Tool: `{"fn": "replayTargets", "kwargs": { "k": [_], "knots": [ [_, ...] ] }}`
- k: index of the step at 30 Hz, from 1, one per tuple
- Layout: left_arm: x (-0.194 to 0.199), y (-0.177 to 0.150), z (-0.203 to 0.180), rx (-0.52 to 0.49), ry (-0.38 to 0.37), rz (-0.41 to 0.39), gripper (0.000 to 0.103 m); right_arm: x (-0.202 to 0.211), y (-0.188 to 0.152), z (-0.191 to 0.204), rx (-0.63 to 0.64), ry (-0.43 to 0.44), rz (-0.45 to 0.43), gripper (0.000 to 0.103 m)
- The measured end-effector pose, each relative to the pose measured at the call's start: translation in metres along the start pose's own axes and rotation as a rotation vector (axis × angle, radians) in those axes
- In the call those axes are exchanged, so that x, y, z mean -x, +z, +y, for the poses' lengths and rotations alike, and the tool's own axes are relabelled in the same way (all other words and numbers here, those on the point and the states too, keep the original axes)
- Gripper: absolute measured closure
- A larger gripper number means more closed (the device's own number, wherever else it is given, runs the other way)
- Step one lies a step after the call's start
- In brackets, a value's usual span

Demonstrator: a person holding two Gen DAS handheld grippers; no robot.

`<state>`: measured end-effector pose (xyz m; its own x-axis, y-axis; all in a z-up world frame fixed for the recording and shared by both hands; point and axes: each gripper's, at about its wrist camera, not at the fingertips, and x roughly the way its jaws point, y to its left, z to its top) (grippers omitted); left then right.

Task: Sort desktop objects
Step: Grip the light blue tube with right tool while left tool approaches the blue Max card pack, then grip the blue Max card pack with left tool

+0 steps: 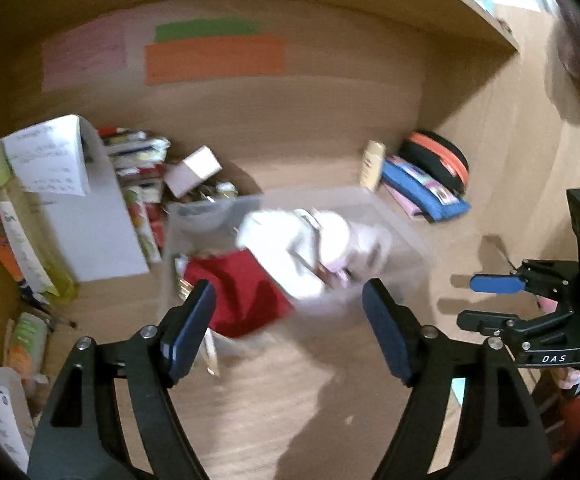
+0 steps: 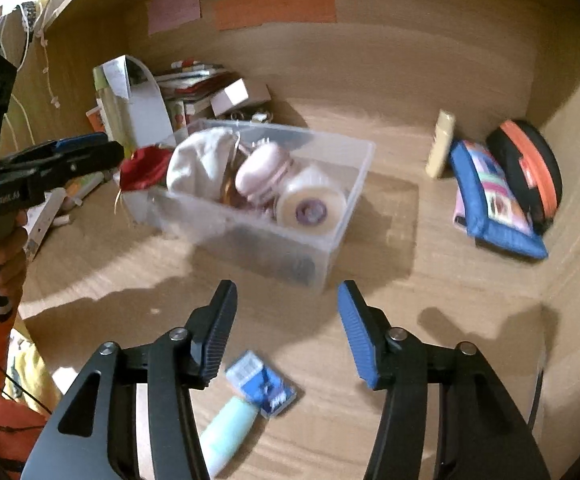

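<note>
on the wooden desk (image 1: 273, 408), both grippers hang empty near a half-filled clear bin.

left wrist view: the left gripper (image 1: 290, 324) has its jaws apart with nothing between them, aimed at the near wall of the clear bin (image 1: 193, 216), which already holds a red pouch (image 1: 245, 292) and white items, likely sorted in. the right gripper (image 1: 502, 296) shows at the right edge, its body marked "das". books and papers (image 1: 69, 184) lean at the left; their writing is too blurred to read.
right wrist view: the right gripper (image 2: 287, 332) also stands open and empty, short of the bin; a tape roll (image 2: 310, 200) lies inside. a blue packet (image 2: 261, 384) and a pale tube (image 2: 227, 432) lie below the jaws, apparently unsorted. a blue pouch (image 2: 490, 200) rests against the right wall.
</note>
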<state>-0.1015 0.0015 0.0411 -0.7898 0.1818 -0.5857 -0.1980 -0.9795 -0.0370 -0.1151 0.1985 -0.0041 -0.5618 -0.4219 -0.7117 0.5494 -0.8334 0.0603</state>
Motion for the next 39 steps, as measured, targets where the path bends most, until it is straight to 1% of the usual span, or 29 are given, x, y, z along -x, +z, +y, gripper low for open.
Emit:
{"fn": "replayTargets", "kwargs": {
  "k": [4, 6, 9, 12, 14, 18, 21, 23, 24, 25, 26, 27, 28, 32, 39],
  "knots": [
    [-0.009, -0.013, -0.017, -0.022, -0.041, 0.046, 0.027, -0.004, -0.02, 0.01, 0.014, 0.01, 0.055, 0.054],
    [-0.014, -0.02, -0.024, -0.029, -0.069, 0.076, 0.027, -0.004, -0.03, 0.017, 0.03, 0.03, 0.077, 0.054],
    [-0.021, -0.029, -0.035, -0.044, -0.097, 0.118, 0.027, -0.002, -0.045, 0.026, 0.06, 0.02, 0.096, 0.054],
    [-0.027, -0.037, -0.044, -0.063, -0.113, 0.149, 0.028, -0.002, -0.056, 0.029, 0.046, 0.036, 0.116, 0.054],
    [-0.03, -0.042, -0.049, -0.067, -0.125, 0.165, 0.028, -0.003, -0.06, 0.03, 0.028, 0.069, 0.124, 0.054],
    [-0.035, -0.048, -0.053, -0.056, -0.145, 0.19, 0.028, -0.008, -0.063, 0.037, 0.041, 0.039, 0.13, 0.054],
    [-0.036, -0.051, -0.056, -0.059, -0.148, 0.195, 0.028, -0.011, -0.067, 0.034, 0.026, 0.03, 0.142, 0.054],
    [-0.037, -0.053, -0.059, -0.066, -0.152, 0.203, 0.028, -0.01, -0.069, 0.031, 0.018, 0.02, 0.131, 0.057],
    [-0.039, -0.054, -0.061, -0.07, -0.155, 0.207, 0.028, -0.008, -0.07, 0.031, 0.017, 0.013, 0.128, 0.06],
    [-0.04, -0.055, -0.064, -0.076, -0.159, 0.213, 0.028, -0.008, -0.07, 0.031, 0.017, 0.009, 0.126, 0.067],
    [-0.041, -0.055, -0.066, -0.081, -0.165, 0.219, 0.028, -0.007, -0.071, 0.032, 0.021, 0.007, 0.122, 0.071],
    [-0.044, -0.056, -0.07, -0.089, -0.173, 0.227, 0.028, -0.006, -0.072, 0.032, 0.029, 0.007, 0.116, 0.078],
    [-0.045, -0.057, -0.072, -0.094, -0.181, 0.233, 0.028, -0.005, -0.073, 0.032, 0.032, 0.004, 0.112, 0.08],
    [-0.055, -0.059, -0.087, -0.123, -0.211, 0.267, 0.028, 0.002, -0.078, 0.025, 0.022, -0.02, 0.104, 0.081],
    [-0.07, -0.06, -0.116, -0.204, -0.25, 0.31, 0.028, 0.023, -0.09, -0.017, -0.087, -0.066, 0.074, 0.081]
  ]
}}
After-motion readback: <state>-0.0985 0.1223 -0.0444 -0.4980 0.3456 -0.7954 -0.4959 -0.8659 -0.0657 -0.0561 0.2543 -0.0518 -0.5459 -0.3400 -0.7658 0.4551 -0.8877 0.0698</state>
